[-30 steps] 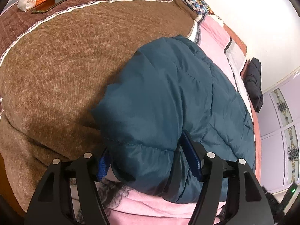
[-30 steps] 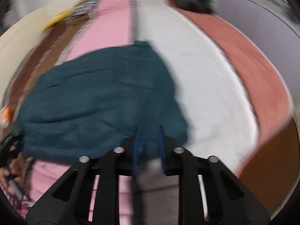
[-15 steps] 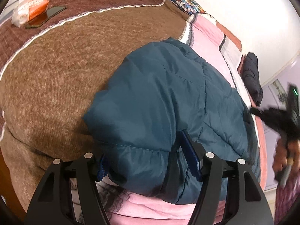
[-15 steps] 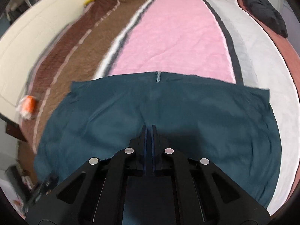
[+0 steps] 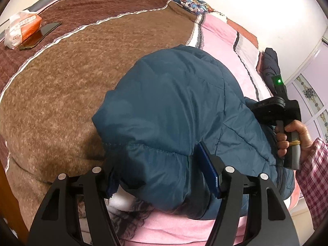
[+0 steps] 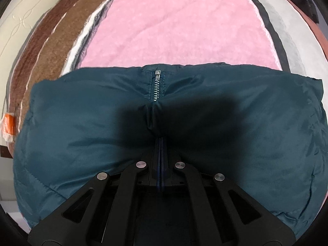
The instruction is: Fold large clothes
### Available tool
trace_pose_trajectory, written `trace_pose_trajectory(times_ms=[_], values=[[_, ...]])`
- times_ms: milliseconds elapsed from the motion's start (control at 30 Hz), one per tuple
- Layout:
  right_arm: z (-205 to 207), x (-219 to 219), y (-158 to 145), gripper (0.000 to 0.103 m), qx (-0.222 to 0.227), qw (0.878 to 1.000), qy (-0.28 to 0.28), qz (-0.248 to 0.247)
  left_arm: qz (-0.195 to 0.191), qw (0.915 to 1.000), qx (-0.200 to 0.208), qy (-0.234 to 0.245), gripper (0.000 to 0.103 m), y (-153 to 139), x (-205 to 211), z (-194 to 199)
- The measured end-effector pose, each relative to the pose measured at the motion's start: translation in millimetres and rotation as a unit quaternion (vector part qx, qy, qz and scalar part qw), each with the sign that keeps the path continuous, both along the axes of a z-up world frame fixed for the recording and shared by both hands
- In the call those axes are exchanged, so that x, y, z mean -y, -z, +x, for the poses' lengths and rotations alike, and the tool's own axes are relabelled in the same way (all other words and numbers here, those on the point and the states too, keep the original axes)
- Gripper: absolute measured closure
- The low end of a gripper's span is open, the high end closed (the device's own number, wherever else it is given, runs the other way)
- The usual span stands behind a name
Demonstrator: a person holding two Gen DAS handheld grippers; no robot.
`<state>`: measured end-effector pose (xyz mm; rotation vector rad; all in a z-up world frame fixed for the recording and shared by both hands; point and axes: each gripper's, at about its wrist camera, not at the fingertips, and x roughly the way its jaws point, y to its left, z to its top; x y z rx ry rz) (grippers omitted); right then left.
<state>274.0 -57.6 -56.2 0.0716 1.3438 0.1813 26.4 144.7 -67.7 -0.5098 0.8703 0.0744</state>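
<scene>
Bed (image 5: 61, 94) under striped blanket carries teal jacket (image 5: 174, 110), already folded into bundle. Your left gripper (image 5: 164, 176) clamps bulky near edge; right gripper (image 6: 160, 143) jaws together, pressing jacket centre below zipper (image 6: 156, 86). Final fold, tidying left.

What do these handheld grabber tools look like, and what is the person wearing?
Each grabber is matte black plastic with two triangular, cut-out fingers, silver rivets at the joints and dark blue pads inside. The left gripper and right gripper match. From the side, the right tool shows a grey handle with a yellow rubber band and a small green light on top. The person's sleeve is red-and-white checked.
</scene>
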Motion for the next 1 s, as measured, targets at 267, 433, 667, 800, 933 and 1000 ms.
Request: trace_pose_trajectory(times_ms=[267, 433, 667, 800, 933, 1000], values=[[-1, 1, -8, 0.103, 0.0, 1.0, -0.001, -0.005, 0.008, 1.0, 0.001, -0.002, 0.053, -2, 1, 4], [-32, 7, -58, 0.103, 0.056, 0.998, -0.014, 0.015, 0.009, 0.9999, 0.005, -0.003, 0.06, -5, -1, 4], [-123, 10, -88, 0.103, 0.064, 0.994, -0.057, 0.075, 0.007, 0.9999, 0.007, -0.008, 0.061, -9, 1, -2], [-164, 0, -56, 0.103, 0.022, 0.995, -0.074, 0.064, 0.004, 0.9999, 0.008, -0.008, 0.062, -11, 1, -3], [-161, -9, -29, 0.103, 0.0, 0.997, -0.061, 0.05, 0.008, 0.9999, 0.011, -0.003, 0.062, -13, 3, -3], [-153, -12, -17, 0.103, -0.014, 0.997, -0.061, 0.046, 0.011, 0.9998, 0.016, 0.001, 0.062, -16, 6, -5]])
